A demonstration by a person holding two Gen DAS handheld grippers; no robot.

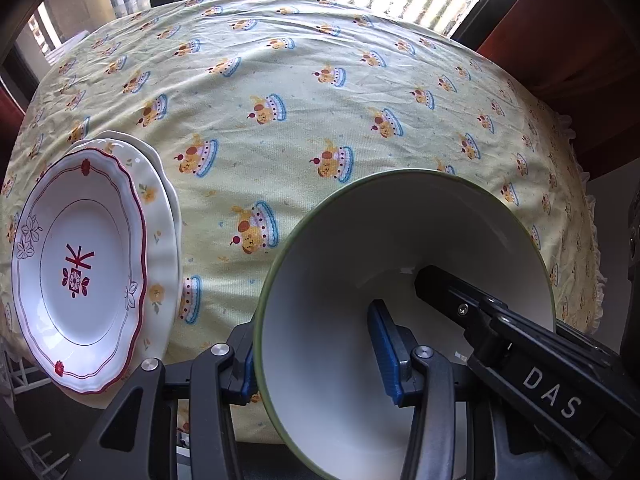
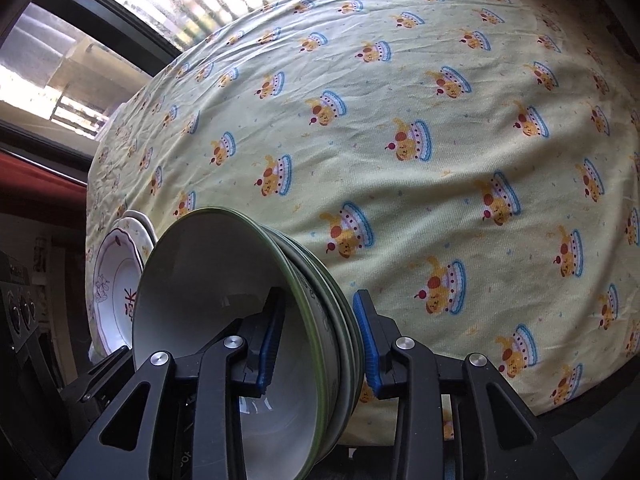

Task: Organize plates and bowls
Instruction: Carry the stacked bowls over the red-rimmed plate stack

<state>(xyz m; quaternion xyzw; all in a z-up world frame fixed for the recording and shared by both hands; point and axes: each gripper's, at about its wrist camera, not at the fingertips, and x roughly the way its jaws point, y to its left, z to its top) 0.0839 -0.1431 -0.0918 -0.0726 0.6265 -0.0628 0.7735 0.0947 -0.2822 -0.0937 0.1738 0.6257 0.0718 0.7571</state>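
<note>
A stack of nested white bowls with green rims is held by both grippers at the near table edge. My left gripper is shut on the stack's left rim, one blue pad inside, one outside. My right gripper is shut on the stack's right wall, one pad inside the top bowl, one outside; its black finger shows inside the bowl in the left wrist view. A stack of scalloped plates, the top one with red flower marks, lies to the left.
The table carries a pale yellow cloth with a cake-and-dog print. A bright slatted window lies behind it. A dark appliance with knobs stands at the far left.
</note>
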